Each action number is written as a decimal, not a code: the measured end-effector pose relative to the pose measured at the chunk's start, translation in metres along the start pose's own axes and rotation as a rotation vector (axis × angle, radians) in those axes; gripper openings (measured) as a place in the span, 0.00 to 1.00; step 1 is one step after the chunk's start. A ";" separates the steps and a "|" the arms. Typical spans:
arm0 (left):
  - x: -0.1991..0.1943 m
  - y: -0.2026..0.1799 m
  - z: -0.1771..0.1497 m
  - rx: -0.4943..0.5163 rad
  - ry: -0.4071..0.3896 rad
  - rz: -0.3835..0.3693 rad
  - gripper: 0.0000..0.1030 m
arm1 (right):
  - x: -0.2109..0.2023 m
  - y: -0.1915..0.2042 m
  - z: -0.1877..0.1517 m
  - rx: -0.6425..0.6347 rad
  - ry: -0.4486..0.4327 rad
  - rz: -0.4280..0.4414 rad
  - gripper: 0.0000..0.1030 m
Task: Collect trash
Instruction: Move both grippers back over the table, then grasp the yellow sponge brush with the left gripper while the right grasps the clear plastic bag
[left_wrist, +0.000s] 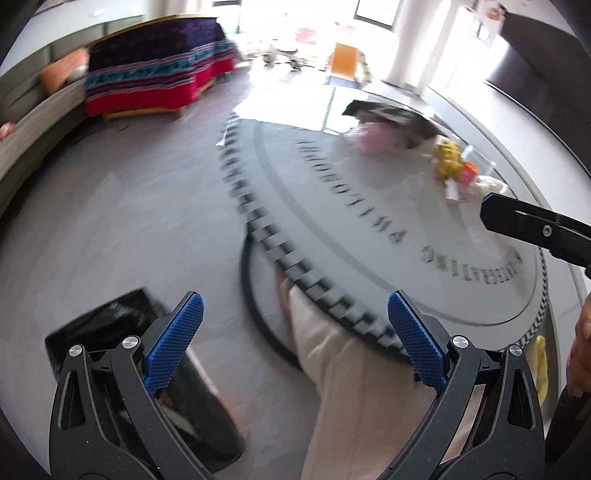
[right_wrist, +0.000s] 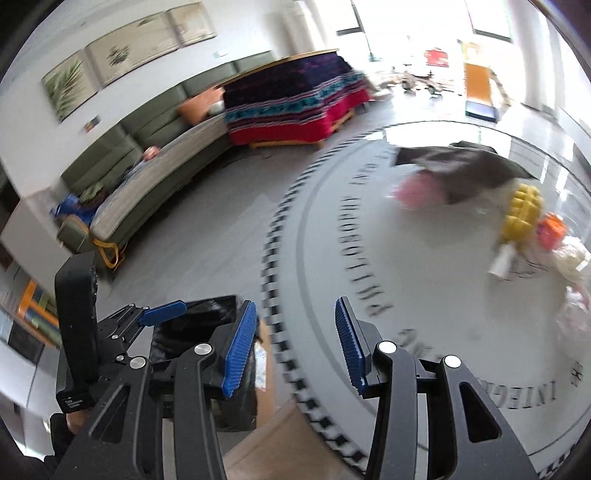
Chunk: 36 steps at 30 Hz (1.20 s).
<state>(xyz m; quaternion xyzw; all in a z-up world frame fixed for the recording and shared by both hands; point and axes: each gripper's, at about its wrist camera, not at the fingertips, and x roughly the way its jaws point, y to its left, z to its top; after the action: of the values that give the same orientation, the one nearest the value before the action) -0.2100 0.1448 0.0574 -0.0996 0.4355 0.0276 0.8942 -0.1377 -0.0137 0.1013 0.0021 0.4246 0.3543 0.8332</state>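
The trash (right_wrist: 524, 221) lies blurred on the far side of a round grey table (right_wrist: 424, 266): a dark wrapper, a pink item, a yellow ridged piece, an orange scrap, pale crumpled plastic. Black lettering rings the tabletop; no word reads with certainty. The left gripper (left_wrist: 295, 328) stands wide open and empty. The right gripper (right_wrist: 295, 339) is partly open, also empty. A black-lined bin (right_wrist: 195, 328) stands on the grey floor. Behind: a green sofa (right_wrist: 155, 147) and a striped cloth (right_wrist: 295, 96).

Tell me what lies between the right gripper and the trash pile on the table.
Only bare tabletop with printed lettering; right wrist view shows it between the right gripper and the trash pile.
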 end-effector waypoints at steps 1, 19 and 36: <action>0.004 -0.010 0.007 0.020 0.002 -0.015 0.94 | -0.003 -0.007 0.001 0.015 -0.008 -0.006 0.45; 0.074 -0.134 0.088 0.222 0.069 -0.197 0.94 | -0.064 -0.199 -0.012 0.317 -0.103 -0.376 0.57; 0.135 -0.193 0.117 0.295 0.157 -0.209 0.94 | -0.023 -0.293 -0.023 0.484 -0.046 -0.425 0.65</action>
<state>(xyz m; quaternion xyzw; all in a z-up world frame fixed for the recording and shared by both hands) -0.0097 -0.0255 0.0512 -0.0141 0.4906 -0.1372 0.8604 0.0097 -0.2533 0.0141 0.1197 0.4687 0.0611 0.8731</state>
